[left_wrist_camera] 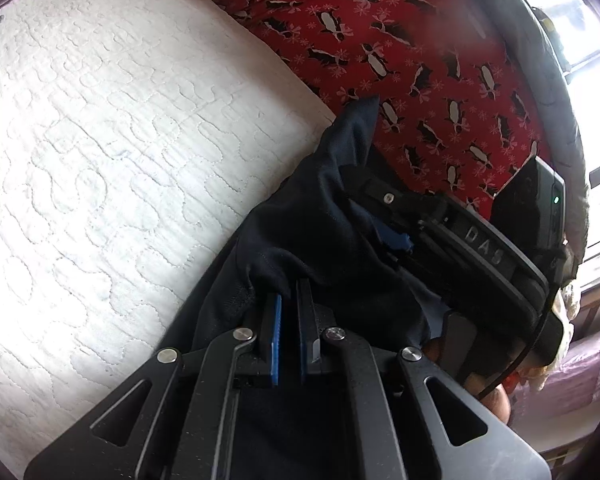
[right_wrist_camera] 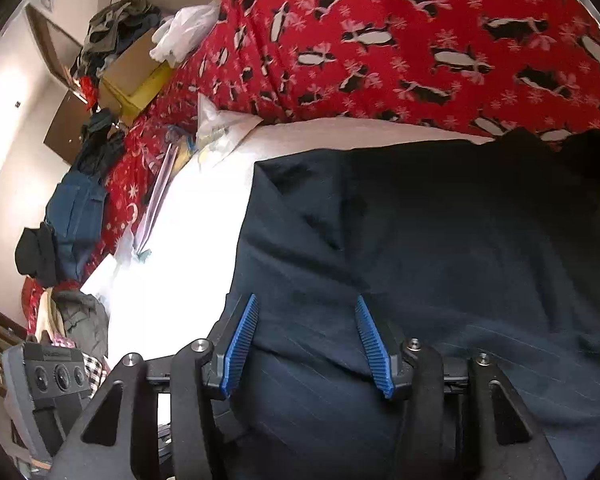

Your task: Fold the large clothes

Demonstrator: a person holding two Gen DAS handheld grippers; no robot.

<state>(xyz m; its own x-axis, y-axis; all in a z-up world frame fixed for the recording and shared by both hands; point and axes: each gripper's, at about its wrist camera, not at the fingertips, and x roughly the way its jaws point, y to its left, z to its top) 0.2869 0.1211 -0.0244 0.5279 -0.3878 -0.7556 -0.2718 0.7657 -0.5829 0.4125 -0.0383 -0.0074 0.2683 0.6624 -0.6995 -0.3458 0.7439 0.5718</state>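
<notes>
Left gripper (left_wrist_camera: 287, 300): fingers nearly closed, pinching a fold of the dark garment (left_wrist_camera: 312, 220), which bunches just ahead of the tips. Right gripper (right_wrist_camera: 306, 312): fingers half spread, nothing gripped; garment (right_wrist_camera: 440, 240) lies beneath and beyond them on the white quilt (right_wrist_camera: 188, 240).

A white quilted mattress cover (left_wrist_camera: 112, 152) with wavy stitching lies beside a red fleece blanket printed with black-and-white penguins (right_wrist_camera: 400, 40). On the blanket's far side an open brown cardboard box (right_wrist_camera: 134, 76) stands heaped with dark crumpled clothes (right_wrist_camera: 116, 24), with a white plastic bag (right_wrist_camera: 184, 32) just beside it. Nearer lie a clear plastic packet (right_wrist_camera: 220, 128), a blue fabric bag (right_wrist_camera: 78, 208) and a grey padded jacket (right_wrist_camera: 86, 320).
</notes>
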